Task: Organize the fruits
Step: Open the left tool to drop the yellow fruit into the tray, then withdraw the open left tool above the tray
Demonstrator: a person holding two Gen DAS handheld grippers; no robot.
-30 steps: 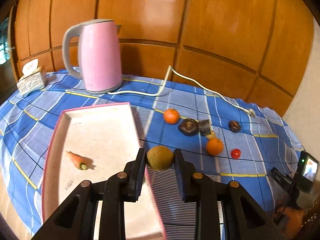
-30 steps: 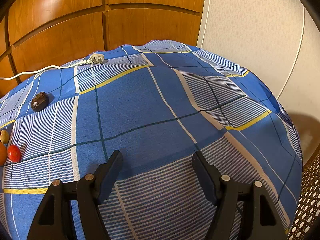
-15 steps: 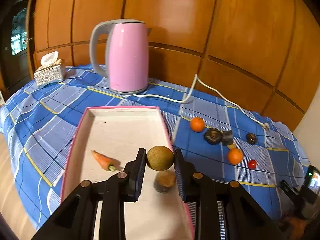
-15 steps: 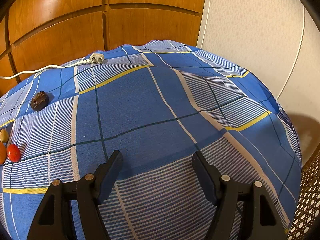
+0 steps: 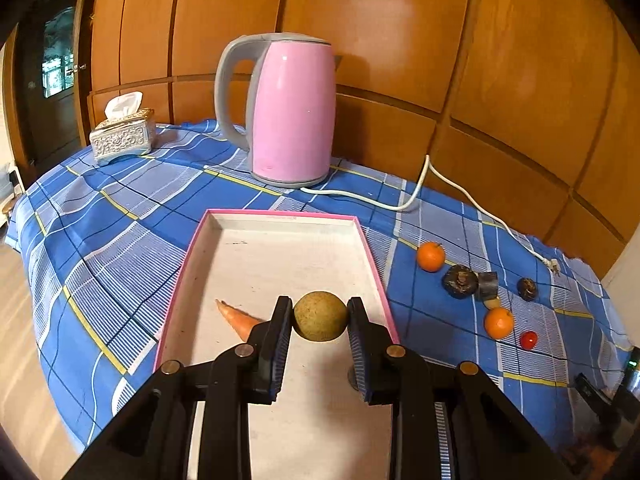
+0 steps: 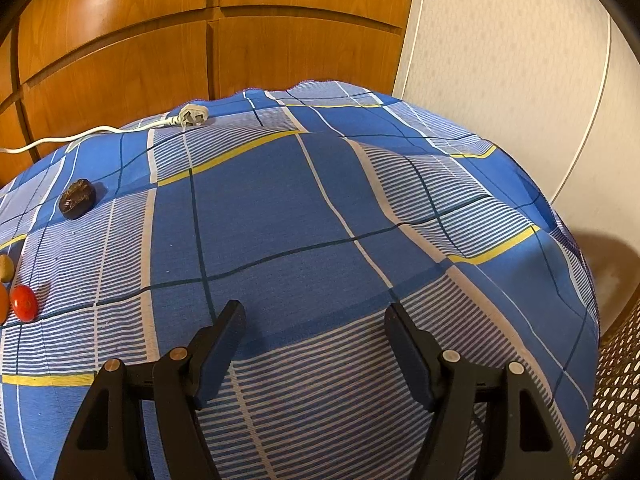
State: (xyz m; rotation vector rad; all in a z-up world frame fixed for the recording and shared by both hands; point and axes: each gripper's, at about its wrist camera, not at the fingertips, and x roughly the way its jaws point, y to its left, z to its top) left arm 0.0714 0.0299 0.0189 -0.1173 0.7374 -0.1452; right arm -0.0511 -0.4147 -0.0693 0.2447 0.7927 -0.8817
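Black plastic fingers of your left gripper [image 5: 320, 320] are clamped on a round, greenish-brown rough-skinned fruit [image 5: 320, 316], one ribbed pad pressing each side of it, and you hold it above the near part of the shallow white tray with the pink rim [image 5: 280, 213]. Just to the left of the fruit, an orange carrot piece [image 5: 238, 318] lies on the tray floor, partly hidden behind the left finger. To the right of the tray, on the blue checked tablecloth [image 5: 132, 216], lie a small red tomato [image 5: 529, 340], two orange mandarins [image 5: 499, 323], a dark wrinkled round fruit [image 5: 460, 281] with a dark cut piece touching it, and a smaller dark fruit [image 5: 527, 289] beyond. Past the tray's far edge stands a pink electric kettle with a grey handle [image 5: 292, 112], its white power cord [image 5: 452, 196] trailing right along the cloth, and a silver patterned tissue box [image 5: 123, 139] sits at the far left before the wooden wall panels. Your right gripper [image 6: 314, 326] hangs over bare cloth with its jaws spread apart and nothing between them; the white plug [image 6: 194, 115] lies well beyond it.
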